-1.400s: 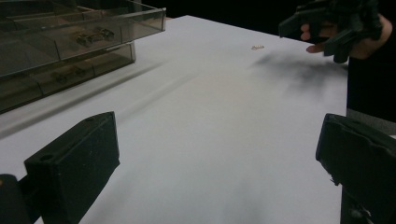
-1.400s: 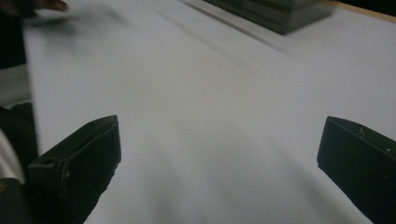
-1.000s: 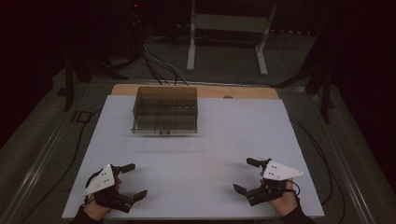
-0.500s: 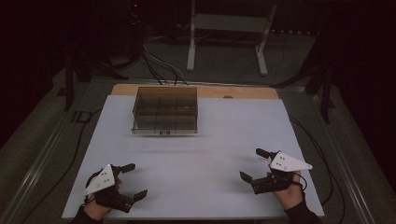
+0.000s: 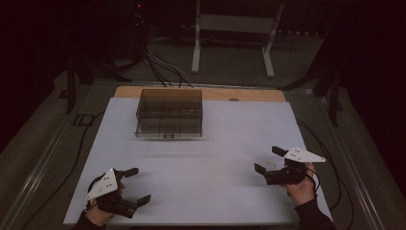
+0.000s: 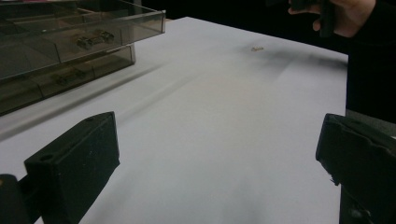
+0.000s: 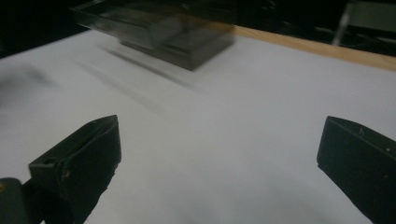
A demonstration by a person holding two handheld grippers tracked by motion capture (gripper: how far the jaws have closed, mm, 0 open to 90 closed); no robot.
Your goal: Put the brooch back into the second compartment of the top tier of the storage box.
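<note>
A smoky transparent compartment box (image 5: 168,114) stands at the back of the white table top (image 5: 201,158), left of centre, with small metal parts inside. My left gripper (image 5: 138,185) rests near the front left corner, open, nothing between its jaws. My right gripper (image 5: 266,159) is held at the right side, open and empty, jaws pointing left. In the left gripper view the box (image 6: 70,42) lies ahead at upper left beyond the open gripper (image 6: 217,154). The right gripper view shows the box (image 7: 187,37), blurred, far ahead of the open gripper (image 7: 217,154).
A wooden strip (image 5: 249,94) runs along the table's back edge with a small dark spot (image 5: 233,99) on it. A tiny pale bit (image 6: 256,48) lies on the white surface. Cables (image 5: 163,67) and a metal stand (image 5: 234,24) are on the floor behind.
My right gripper has moved to the right and farther up the table, still open. The left gripper and the box have stayed put.
</note>
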